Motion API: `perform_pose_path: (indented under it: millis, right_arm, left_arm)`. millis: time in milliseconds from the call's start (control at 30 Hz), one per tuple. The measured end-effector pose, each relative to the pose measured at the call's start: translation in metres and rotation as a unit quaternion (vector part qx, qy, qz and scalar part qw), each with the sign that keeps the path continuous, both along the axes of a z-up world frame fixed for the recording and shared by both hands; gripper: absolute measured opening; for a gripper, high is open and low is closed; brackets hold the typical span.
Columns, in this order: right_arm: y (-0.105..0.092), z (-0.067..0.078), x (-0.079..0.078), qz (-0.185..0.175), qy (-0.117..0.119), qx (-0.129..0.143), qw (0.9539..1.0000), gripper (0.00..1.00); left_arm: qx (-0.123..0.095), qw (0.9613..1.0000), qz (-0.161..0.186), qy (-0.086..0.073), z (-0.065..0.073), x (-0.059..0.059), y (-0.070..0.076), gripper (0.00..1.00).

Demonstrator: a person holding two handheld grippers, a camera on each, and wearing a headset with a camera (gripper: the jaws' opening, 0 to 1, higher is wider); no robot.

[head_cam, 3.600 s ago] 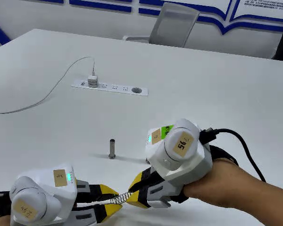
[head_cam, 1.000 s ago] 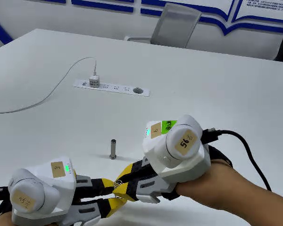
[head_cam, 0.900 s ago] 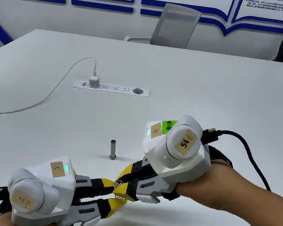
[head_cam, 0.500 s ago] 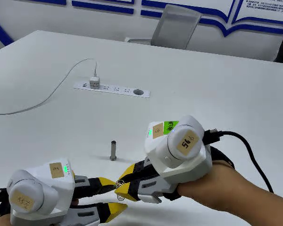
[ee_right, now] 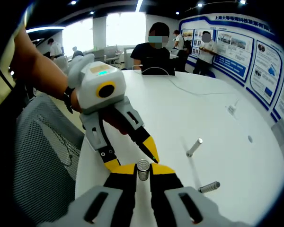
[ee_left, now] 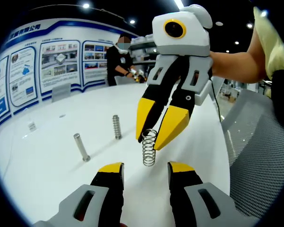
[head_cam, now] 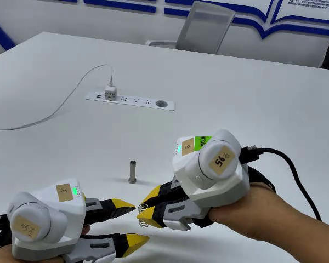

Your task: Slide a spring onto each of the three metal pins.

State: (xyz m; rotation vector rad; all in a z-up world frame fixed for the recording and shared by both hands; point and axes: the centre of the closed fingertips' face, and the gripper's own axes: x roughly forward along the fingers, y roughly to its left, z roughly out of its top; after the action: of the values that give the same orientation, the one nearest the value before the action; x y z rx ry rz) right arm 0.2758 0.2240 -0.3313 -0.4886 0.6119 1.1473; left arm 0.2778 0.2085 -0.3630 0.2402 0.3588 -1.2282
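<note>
My right gripper (head_cam: 143,214) is shut on one end of a small steel spring (head_cam: 143,216), which hangs free below its yellow tips. In the left gripper view the spring (ee_left: 149,147) dangles upright from the right gripper (ee_left: 154,139). My left gripper (head_cam: 132,223) faces it, open, its jaws spread apart with nothing between them. A bare metal pin (head_cam: 132,171) stands upright on the white table just beyond both grippers. The left gripper view has that bare pin (ee_left: 80,146) and, further off, a pin wearing a spring (ee_left: 116,126). The right gripper (ee_right: 142,168) pinches the spring (ee_right: 142,170).
A white power strip (head_cam: 130,101) with a plugged charger and its cable (head_cam: 55,109) lies further back on the table (head_cam: 236,109). A grey chair (head_cam: 200,27) stands at the far edge. People stand or sit in the background of both gripper views.
The left gripper has opened and let go of the spring, and drawn back a little. The right gripper still holds the spring and has lifted slightly to the right.
</note>
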Motion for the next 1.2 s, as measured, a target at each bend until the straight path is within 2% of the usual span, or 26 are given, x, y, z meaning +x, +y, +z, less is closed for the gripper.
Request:
perform_pose_path:
  millis: [467,833,1200]
  right_arm:
    - [-0.002,0.012,0.011,-0.013,-0.013,0.012,0.9998,0.12]
    - [-0.002,0.031,0.028,-0.025,-0.035,0.024,0.9988,0.12]
    - [0.000,0.043,0.044,-0.033,-0.050,0.033,0.9977,0.12]
  left_arm:
    - [0.000,0.9999,0.016,0.004,0.000,0.006,0.007,0.47]
    - [-0.004,0.9995,0.032,0.004,0.001,0.013,0.013,0.52]
    - [-0.009,0.9984,0.055,0.000,0.006,0.024,0.023,0.59]
